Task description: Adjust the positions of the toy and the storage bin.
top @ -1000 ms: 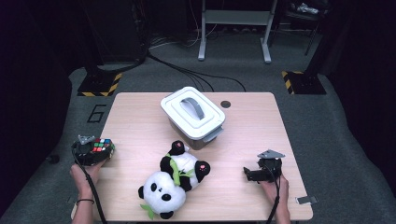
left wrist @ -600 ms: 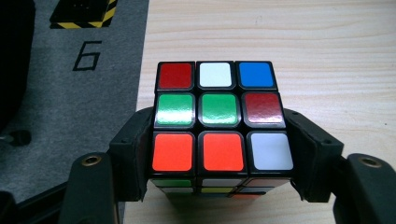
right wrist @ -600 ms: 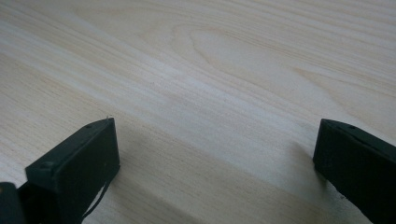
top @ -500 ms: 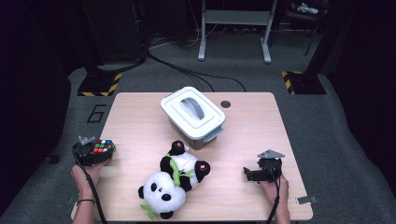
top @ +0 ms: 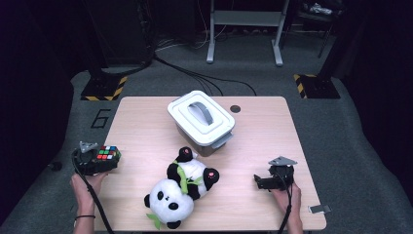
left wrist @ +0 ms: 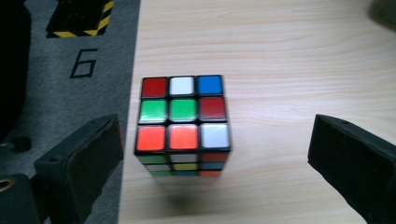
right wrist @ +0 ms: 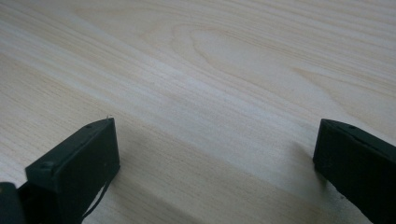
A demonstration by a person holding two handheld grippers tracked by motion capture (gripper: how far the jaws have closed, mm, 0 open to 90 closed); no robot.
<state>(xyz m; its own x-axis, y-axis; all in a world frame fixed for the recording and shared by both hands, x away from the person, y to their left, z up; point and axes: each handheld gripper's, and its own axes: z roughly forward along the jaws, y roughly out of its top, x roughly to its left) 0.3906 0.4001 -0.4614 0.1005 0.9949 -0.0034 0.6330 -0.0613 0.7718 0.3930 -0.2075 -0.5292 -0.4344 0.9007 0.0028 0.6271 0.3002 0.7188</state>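
A scrambled Rubik's cube (left wrist: 183, 123) rests on the wooden table (top: 146, 131) near its left edge, also seen as the cube (top: 108, 154) in the high view. My left gripper (left wrist: 215, 135) stands open around it. Its jaws have just been opening, and a gap shows between each jaw and the cube, which is between them but not pressed. From above, the left gripper (top: 103, 163) sits at the table's left edge. My right gripper (right wrist: 215, 140) is open over bare wood, with the right gripper (top: 259, 182) at the front right, pointing left.
A panda plush (top: 180, 192) lies on its back at the front middle. Behind it stands a white lidded box (top: 200, 122) with a grey handle. A dark round hole (top: 235, 108) marks the table's far side. Grey floor with a "6" (left wrist: 84, 63) lies left of the table.
The left hand has shifted slightly by the cube. The right gripper, the panda and the box have stayed where they were.
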